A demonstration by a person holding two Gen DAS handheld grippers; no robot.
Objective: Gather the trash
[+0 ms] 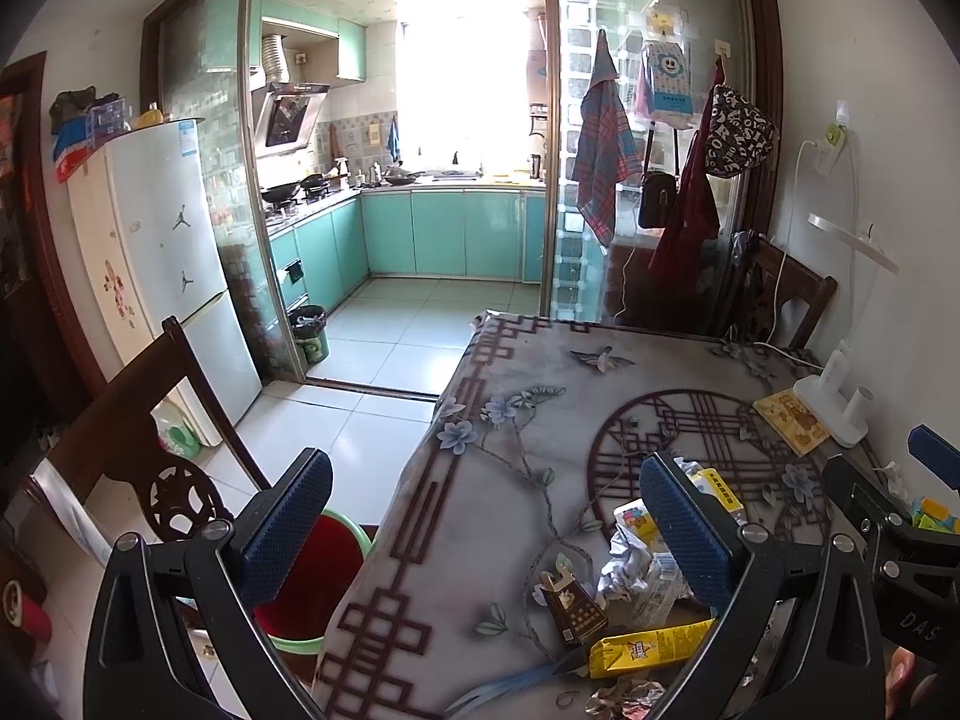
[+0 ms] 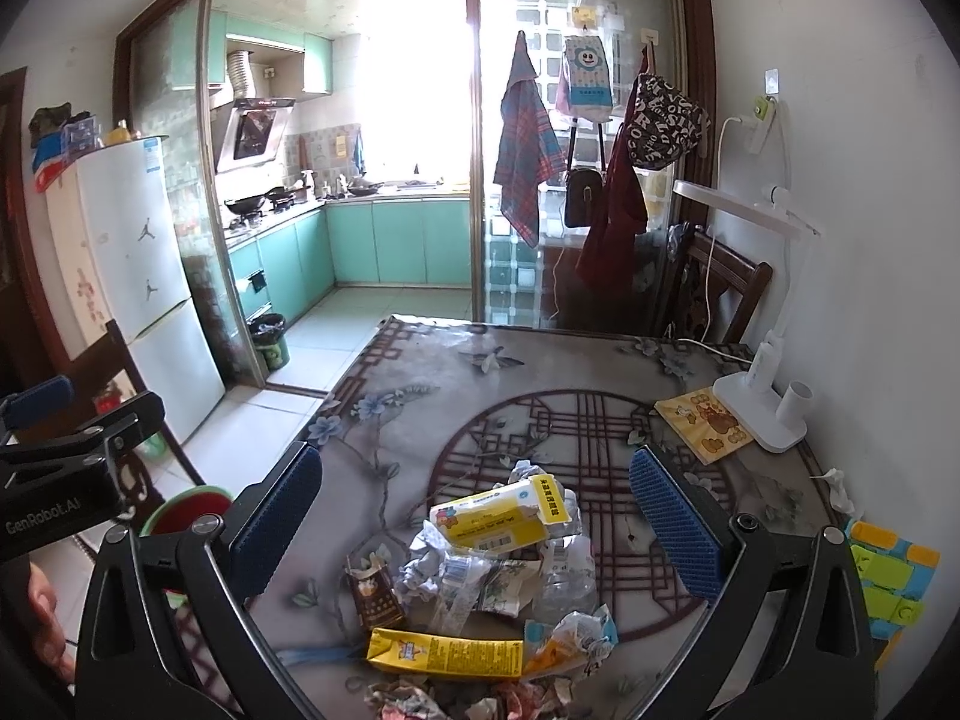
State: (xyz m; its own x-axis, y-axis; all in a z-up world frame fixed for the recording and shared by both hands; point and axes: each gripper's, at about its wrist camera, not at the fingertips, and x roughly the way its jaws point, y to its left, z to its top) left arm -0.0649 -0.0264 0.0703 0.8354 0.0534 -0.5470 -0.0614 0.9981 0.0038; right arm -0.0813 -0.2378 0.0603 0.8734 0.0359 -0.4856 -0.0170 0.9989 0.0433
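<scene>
Bench with grey floral patterned cloth point(image 2: 456, 396): far half bare, left edge drops to white tiled floor point(image 1: 384, 438) beside a green-rimmed red bin point(image 1: 318, 576). Right claw point(image 2: 474, 534) wide, empty, over the crumpled trash pile point(image 2: 480, 564); the flat yellow drink carton point(image 2: 444, 651) lies nearest. Left claw point(image 1: 486, 534) also wide, pile at its right finger; "GenRobot.AI" readable on the left claw's body.

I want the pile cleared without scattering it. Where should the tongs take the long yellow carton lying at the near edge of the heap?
Probably across its narrow width near the middle, coming from above. The yellow carton lies flat and long on the table, its sides mostly clear; the right tongs are open above it.
</scene>
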